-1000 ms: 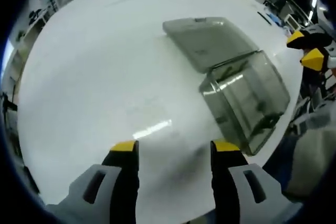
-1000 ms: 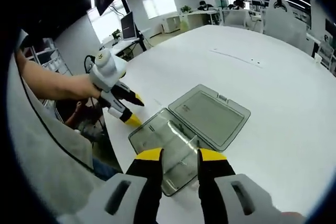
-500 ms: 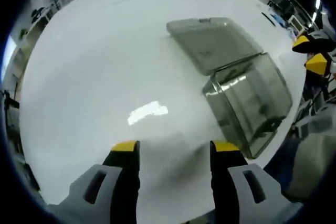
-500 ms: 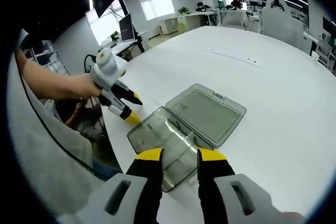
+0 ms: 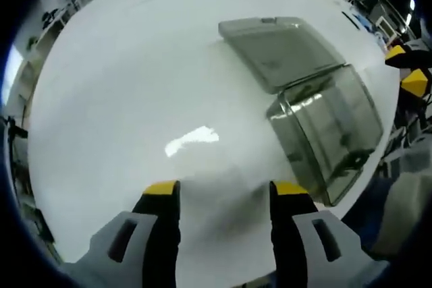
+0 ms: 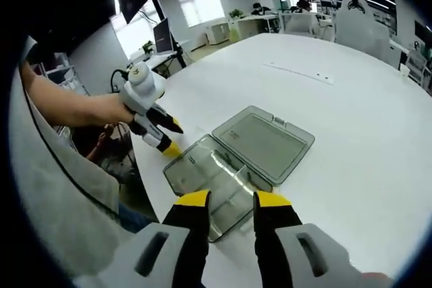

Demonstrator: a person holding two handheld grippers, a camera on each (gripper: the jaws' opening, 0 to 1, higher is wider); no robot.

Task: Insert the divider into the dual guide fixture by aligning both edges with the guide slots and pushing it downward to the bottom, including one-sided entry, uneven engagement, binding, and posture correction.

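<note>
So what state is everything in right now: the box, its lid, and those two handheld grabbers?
Clear box: open, resting on the white table near its edge.
Lid: swung fully back, lying flat on the table, joined to the box along one side.
Left gripper: fingers apart, holding nothing, over bare table.
Right gripper: fingers apart, holding nothing, above the box.

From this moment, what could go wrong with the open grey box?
1. The translucent grey plastic box lies near the edge of the white table; a sideways push might slide it off.
2. Its open hinged lid lies flat and could get pressed or caught.
3. The right gripper and left gripper approach together and may collide.
</note>
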